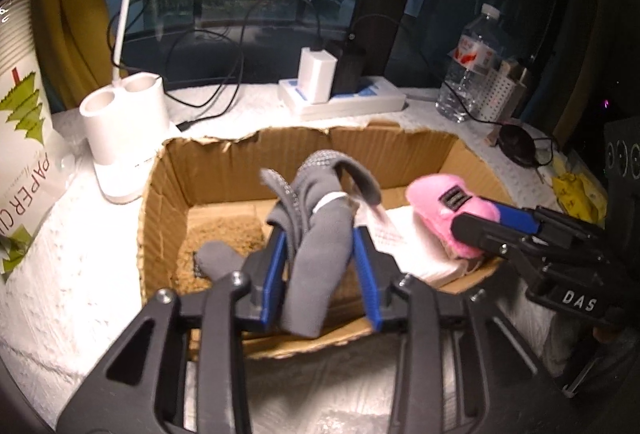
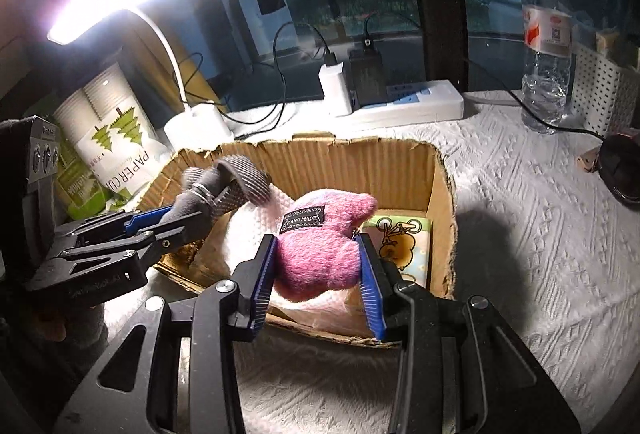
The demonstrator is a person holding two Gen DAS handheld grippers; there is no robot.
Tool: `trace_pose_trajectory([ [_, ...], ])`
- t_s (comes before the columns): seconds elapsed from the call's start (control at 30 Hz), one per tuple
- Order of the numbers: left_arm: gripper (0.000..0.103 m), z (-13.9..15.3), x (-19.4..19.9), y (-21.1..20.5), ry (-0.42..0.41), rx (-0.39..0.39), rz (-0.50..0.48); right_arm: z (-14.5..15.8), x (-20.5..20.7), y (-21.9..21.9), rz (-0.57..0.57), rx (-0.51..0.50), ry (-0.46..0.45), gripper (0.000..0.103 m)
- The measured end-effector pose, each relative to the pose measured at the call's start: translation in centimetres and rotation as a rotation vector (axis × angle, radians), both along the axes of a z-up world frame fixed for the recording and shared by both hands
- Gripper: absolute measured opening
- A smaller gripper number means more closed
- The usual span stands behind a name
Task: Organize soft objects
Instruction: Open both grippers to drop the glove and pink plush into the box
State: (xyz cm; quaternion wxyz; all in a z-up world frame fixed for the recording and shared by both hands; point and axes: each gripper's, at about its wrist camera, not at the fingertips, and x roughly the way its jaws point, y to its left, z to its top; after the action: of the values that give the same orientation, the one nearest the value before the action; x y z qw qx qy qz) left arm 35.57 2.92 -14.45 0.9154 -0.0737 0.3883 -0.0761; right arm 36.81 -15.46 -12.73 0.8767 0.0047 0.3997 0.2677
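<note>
My left gripper (image 1: 320, 234) is shut on a grey glove (image 1: 320, 246) and holds it over the open cardboard box (image 1: 224, 161); it also shows in the right wrist view (image 2: 188, 209) with the glove (image 2: 236, 177). My right gripper (image 2: 316, 246) is shut on a pink plush toy (image 2: 320, 250) above the box (image 2: 440, 201); it shows in the left wrist view (image 1: 476, 222) with the toy (image 1: 444, 205). In the box lie a white cloth (image 2: 256, 234), a brown pad (image 1: 224, 238) and a cartoon-print packet (image 2: 404, 242).
The box stands on a white textured tablecloth (image 2: 520, 234). Behind it are a white desk lamp base (image 1: 120, 121), a paper-cup pack (image 1: 24, 121), a power strip with chargers (image 1: 344, 97), a water bottle (image 2: 548, 45) and a white perforated holder (image 2: 604, 89). A dark pouch (image 2: 620, 169) lies right.
</note>
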Motion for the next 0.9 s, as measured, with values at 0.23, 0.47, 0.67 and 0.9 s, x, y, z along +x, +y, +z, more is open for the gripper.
trace_pose_trajectory([
  [0.23,0.064,1.1,-0.8,0.3,-0.024,-0.016,0.011,0.5,-0.3,-0.3,-0.022,-0.015,-0.005,0.051],
  [0.47,0.066,2.6,-2.3,0.3,-0.055,-0.02,0.021,2.1,-1.7,-0.8,-0.034,-0.015,-0.038,0.052],
  [0.67,0.067,4.0,-4.2,0.2,-0.087,-0.021,0.017,3.2,-3.5,-0.9,-0.034,-0.014,-0.06,0.052],
  [0.9,0.068,5.2,-6.4,0.0,-0.113,-0.02,0.011,4.4,-5.7,-0.9,-0.034,-0.012,-0.085,0.052],
])
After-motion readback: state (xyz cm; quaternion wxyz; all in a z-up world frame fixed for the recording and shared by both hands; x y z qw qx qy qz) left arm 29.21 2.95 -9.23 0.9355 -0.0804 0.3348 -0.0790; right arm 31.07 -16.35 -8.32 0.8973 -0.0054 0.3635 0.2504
